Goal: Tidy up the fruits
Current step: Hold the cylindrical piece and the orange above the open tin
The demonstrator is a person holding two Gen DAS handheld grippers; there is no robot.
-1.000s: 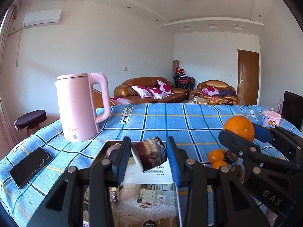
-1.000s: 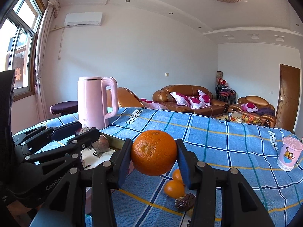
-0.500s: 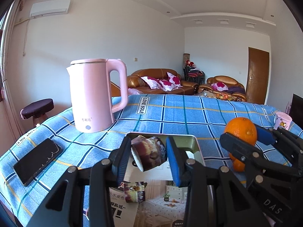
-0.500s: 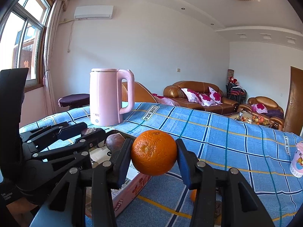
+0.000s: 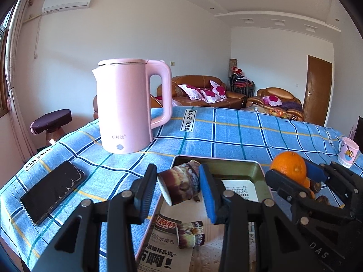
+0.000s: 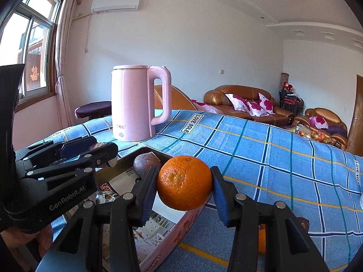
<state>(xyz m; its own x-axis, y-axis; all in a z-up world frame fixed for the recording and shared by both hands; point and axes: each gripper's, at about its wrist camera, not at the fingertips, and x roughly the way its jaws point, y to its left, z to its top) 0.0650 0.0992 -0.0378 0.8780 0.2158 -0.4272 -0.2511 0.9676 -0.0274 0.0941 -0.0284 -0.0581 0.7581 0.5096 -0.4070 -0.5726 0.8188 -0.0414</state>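
Biggest thing here is the table with the blue plaid tablecloth [image 5: 226, 133], "LOVE SOLE" labels printed on it. On it stands a tall pink plastic electric kettle [image 5: 127, 106], handle pointing right, at the far left side. In front of the kettle sits my open rectangular pink tin box [image 5: 256, 165] with a printed paper sheet lining the bottom; one wrapped brown snack roll [image 5: 190, 234] lies inside on the paper, and a round dark brownish fruit [image 6: 145, 164] sits at the far corner of it.

My left gripper [image 5: 179, 187] is clamped on a brown-wrapped cylindrical snack [image 5: 179, 185], held tilted in the air over the near-left part of the box. My right gripper [image 6: 185, 183] is squeezing a big round orange [image 6: 184, 182] between both blue pads, up off the cloth, hovering over the box's right edge.

A black smartphone [image 5: 51, 191] lies flat on the cloth, left of the box. Over at the far right edge stands a small pink cartoon-print cup [image 5: 348, 151]. Behind my right gripper there are some small oranges [image 5: 306, 182] and dark brown bits on the cloth, mostly hidden.
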